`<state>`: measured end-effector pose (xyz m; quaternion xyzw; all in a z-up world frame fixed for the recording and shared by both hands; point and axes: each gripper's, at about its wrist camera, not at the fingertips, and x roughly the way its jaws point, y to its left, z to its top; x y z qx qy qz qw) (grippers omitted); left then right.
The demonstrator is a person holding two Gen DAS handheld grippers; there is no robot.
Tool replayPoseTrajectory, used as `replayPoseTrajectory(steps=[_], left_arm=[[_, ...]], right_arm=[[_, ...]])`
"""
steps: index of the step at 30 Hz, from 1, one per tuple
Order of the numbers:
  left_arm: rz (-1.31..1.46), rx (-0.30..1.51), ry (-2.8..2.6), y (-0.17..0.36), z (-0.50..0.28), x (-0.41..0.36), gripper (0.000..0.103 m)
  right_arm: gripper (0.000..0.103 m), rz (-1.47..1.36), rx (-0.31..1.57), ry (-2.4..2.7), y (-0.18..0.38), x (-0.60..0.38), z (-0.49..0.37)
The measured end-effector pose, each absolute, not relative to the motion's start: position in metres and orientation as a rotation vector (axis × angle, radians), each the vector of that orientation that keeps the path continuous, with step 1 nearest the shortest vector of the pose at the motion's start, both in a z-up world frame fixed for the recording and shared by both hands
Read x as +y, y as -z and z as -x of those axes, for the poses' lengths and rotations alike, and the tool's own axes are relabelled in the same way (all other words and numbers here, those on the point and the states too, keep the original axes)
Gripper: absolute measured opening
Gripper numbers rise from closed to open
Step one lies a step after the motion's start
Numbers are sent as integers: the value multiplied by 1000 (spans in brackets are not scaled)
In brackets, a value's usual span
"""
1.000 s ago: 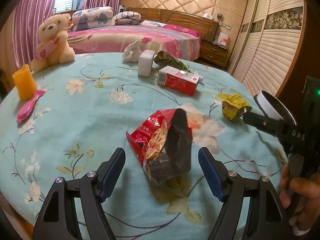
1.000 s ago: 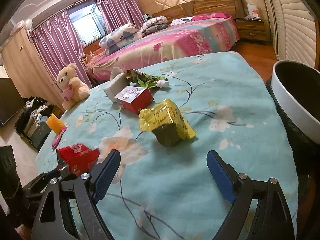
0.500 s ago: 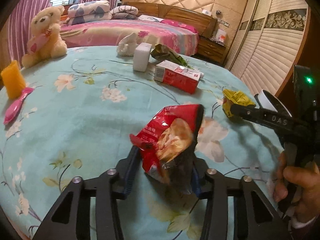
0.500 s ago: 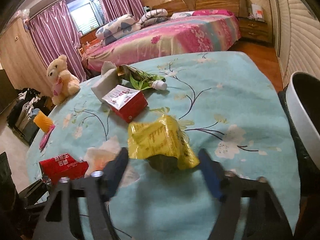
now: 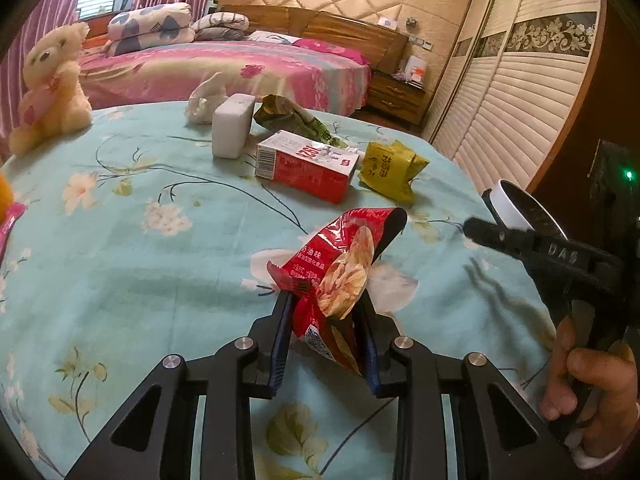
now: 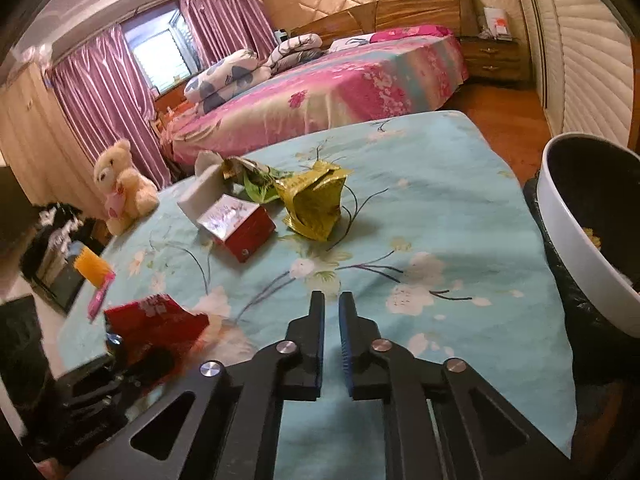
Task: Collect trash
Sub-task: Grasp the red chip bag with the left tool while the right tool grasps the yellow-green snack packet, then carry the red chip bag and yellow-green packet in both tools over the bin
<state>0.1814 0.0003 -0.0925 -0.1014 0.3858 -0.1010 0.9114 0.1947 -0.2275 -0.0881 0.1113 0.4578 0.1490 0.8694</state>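
Observation:
A red snack bag (image 5: 340,264) stands between the blue pads of my left gripper (image 5: 324,300). Its jaws are closing and the pads press on the bag's lower part. In the right wrist view the same bag (image 6: 156,320) shows blurred at lower left. My right gripper (image 6: 331,300) is shut with nothing between its fingers, low over the flowered cloth. A crumpled yellow wrapper (image 6: 316,204) lies well beyond it, beside a red carton (image 6: 240,228). The white-rimmed bin (image 6: 568,240) with a black liner stands at the table's right edge.
Behind the red carton (image 5: 308,168) lie a white box (image 5: 232,128), a green wrapper (image 5: 292,120) and a crumpled tissue (image 5: 204,100). A teddy bear (image 5: 48,92) sits far left. An orange item (image 6: 94,266) and a pink brush (image 6: 100,296) lie near the left edge. A hand (image 5: 588,376) holds the right gripper.
The left jaws closed onto the red snack bag. The right jaws closed too, but the yellow wrapper is no longer between them and now lies farther off, next to the carton.

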Motion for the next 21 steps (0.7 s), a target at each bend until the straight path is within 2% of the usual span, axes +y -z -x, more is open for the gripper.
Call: replayPoseTrajectory(steps=[1, 2, 3, 17, 19, 20, 21], left_arm=[[212, 796, 205, 92, -181, 0, 29], [216, 798, 203, 93, -181, 1, 29], [217, 798, 197, 92, -181, 1, 29], [233, 814, 201, 86, -201, 7, 29], [234, 816, 206, 85, -204, 6, 29], [233, 816, 209, 85, -205, 5, 29], [231, 816, 212, 85, -206, 4, 29]], right_arm=[[29, -236, 953, -311, 87, -227, -197], [50, -243, 947, -314, 86, -225, -201], [62, -249, 940, -316, 85, -224, -203], [62, -240, 1001, -306, 109, -190, -277], [58, -261, 1019, -311, 115, -192, -281], [44, -262, 1022, -310, 117, -192, -281], [41, -253, 1024, -304, 117, -193, -280]])
